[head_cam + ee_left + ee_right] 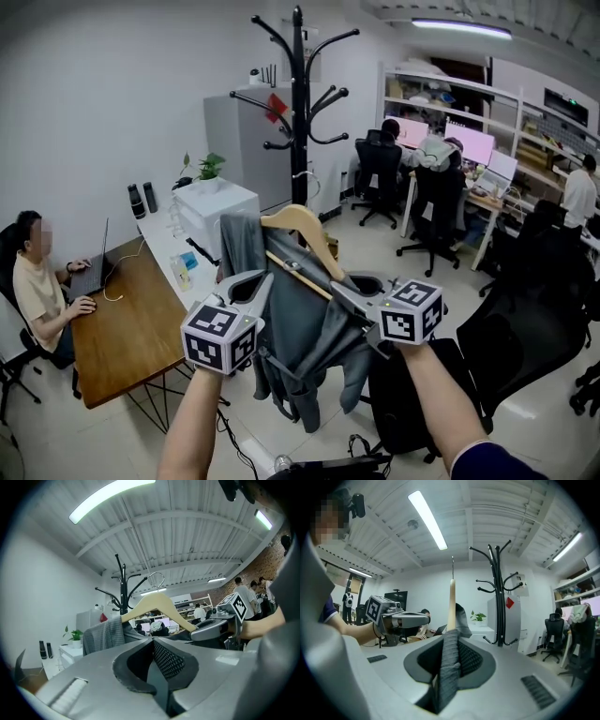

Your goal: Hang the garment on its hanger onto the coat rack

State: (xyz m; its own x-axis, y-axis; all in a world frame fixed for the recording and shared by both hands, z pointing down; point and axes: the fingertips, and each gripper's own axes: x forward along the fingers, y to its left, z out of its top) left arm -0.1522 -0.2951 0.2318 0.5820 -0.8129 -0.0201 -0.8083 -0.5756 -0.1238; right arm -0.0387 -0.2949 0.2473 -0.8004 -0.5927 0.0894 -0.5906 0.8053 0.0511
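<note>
A grey garment (309, 347) hangs on a wooden hanger (300, 225), and I hold both up between my two grippers. The left gripper (265, 279) grips the cloth at the hanger's left shoulder. In its own view a dark fold of cloth sits between the closed jaws of the left gripper (153, 640). The right gripper (342, 289) holds the right shoulder, and in its own view the right gripper (451, 639) is shut on a strip of grey knit (449, 667). The black coat rack (298, 112) stands farther back, apart from the hanger, with a red tag on one arm.
At the left a wooden desk (131, 328) has a person at a laptop. A white cabinet (216, 211) with a plant and a grey cabinet (244, 141) flank the rack. Black office chairs (525, 319) stand to the right. People sit at monitors at the back right.
</note>
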